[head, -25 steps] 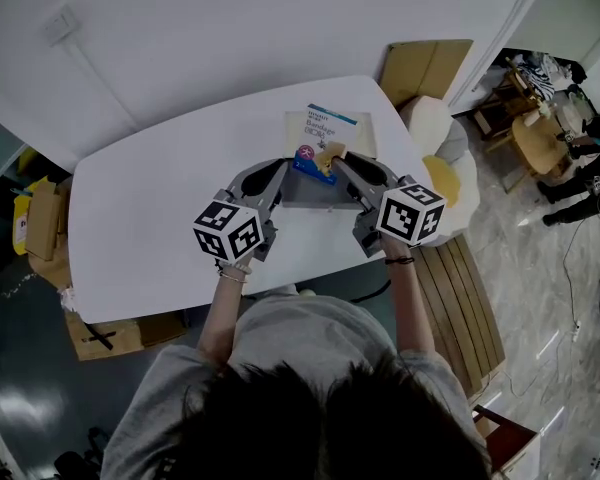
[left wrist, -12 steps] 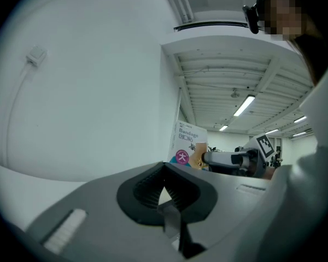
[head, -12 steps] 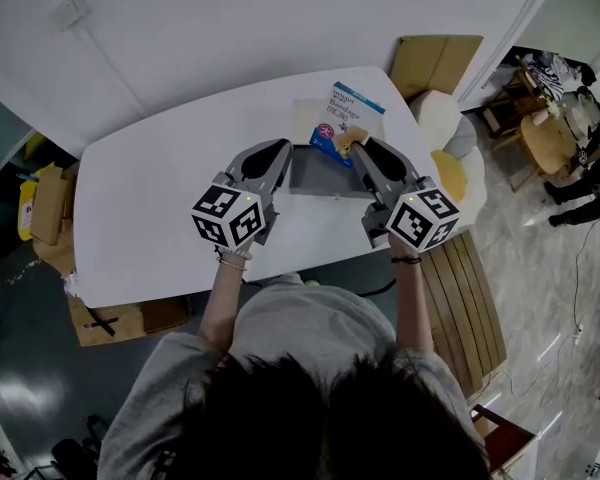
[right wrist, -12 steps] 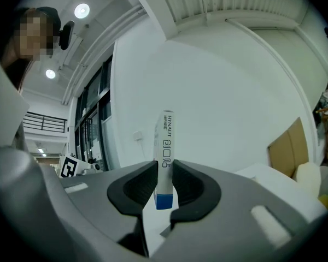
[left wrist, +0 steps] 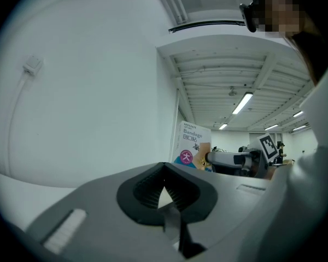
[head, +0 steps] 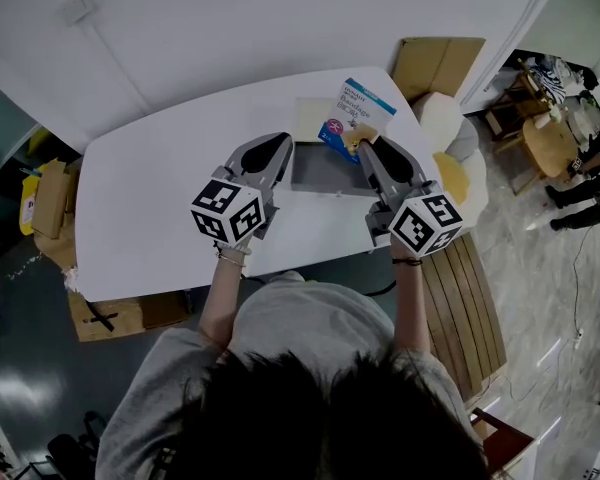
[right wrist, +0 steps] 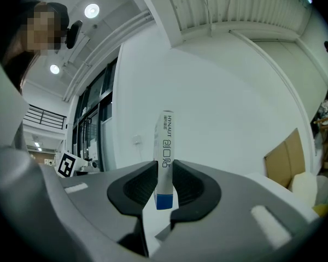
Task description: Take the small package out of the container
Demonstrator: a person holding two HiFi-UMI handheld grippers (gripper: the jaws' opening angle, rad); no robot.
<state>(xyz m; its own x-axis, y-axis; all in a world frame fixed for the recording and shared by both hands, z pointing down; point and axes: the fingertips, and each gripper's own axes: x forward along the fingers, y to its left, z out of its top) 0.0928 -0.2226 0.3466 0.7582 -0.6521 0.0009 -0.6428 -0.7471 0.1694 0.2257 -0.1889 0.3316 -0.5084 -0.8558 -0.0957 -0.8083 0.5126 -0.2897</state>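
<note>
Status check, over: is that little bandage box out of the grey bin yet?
Right gripper shut on bandage box, held clear of grey container. Left gripper shut by container's left edge. Nothing blocking.

- An office-like open workspace or lab is suggested.
- A plain white table [head: 150,208] is set near a white wall, with a wall socket [head: 75,8] towards eleven o'clock.
- Cardboard boxes [head: 435,63] are seen at one and nine o'clock.
- Ceiling strip lights [left wrist: 243,102] and glazed partitions [right wrist: 93,124] are shown in the gripper views.
- A polished tiled floor [head: 550,298] is seen at three o'clock.
</note>
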